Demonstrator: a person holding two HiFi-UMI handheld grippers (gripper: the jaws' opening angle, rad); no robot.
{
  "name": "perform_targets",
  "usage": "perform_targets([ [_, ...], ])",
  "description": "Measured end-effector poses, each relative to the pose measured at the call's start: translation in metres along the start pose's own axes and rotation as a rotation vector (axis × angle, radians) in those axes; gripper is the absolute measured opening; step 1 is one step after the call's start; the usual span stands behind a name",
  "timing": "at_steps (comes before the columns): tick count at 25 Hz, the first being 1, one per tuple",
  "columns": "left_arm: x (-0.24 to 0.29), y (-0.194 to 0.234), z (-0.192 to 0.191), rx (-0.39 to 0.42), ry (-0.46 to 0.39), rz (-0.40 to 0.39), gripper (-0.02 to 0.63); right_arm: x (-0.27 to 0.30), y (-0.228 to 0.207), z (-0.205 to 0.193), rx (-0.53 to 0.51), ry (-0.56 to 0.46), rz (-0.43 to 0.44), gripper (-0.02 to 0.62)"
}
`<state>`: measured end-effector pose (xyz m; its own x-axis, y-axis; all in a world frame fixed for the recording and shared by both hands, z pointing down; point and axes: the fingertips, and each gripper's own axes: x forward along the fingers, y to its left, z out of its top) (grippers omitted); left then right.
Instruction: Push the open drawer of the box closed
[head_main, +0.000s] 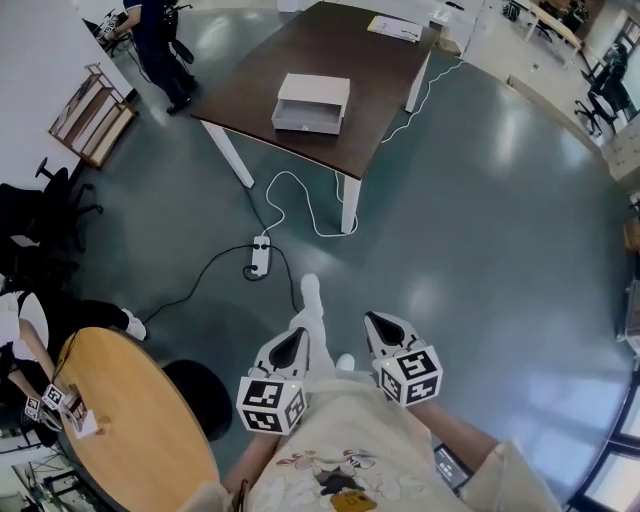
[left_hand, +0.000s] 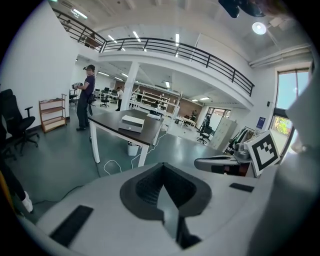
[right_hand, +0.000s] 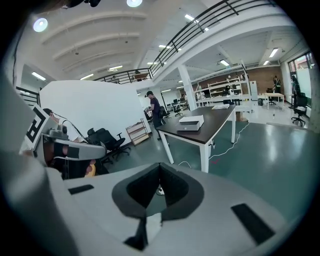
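Though the drawer (head_main: 305, 122) is too small to see inside, it seems to jut from the flat white box (head_main: 314, 90) on the dark, smooth table (head_main: 340, 50), well apart at your 12 o'clock. Your left gripper (head_main: 297, 338) and right gripper (head_main: 378, 325) hold their ribbed dark jaws together, empty.

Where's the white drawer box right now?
Head view, upper centre: the white drawer box sits on the dark table, near its closest edge.
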<state>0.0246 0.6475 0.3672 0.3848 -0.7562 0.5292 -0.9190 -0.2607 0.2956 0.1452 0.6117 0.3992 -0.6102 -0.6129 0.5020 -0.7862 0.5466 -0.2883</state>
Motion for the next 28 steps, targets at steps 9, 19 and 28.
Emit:
perform_targets([
  [9,0.129,0.075,0.116,0.014,0.048,-0.069,0.006,0.126,-0.071,0.104,0.031,0.04,-0.04,0.005],
  [19,0.251,0.175,0.229,0.02,0.074,-0.12,0.005,0.276,-0.126,0.206,0.064,0.049,-0.064,0.005],
  [28,0.332,0.235,0.286,-0.029,0.105,-0.136,0.006,0.369,-0.164,0.273,0.029,0.08,-0.061,0.005],
])
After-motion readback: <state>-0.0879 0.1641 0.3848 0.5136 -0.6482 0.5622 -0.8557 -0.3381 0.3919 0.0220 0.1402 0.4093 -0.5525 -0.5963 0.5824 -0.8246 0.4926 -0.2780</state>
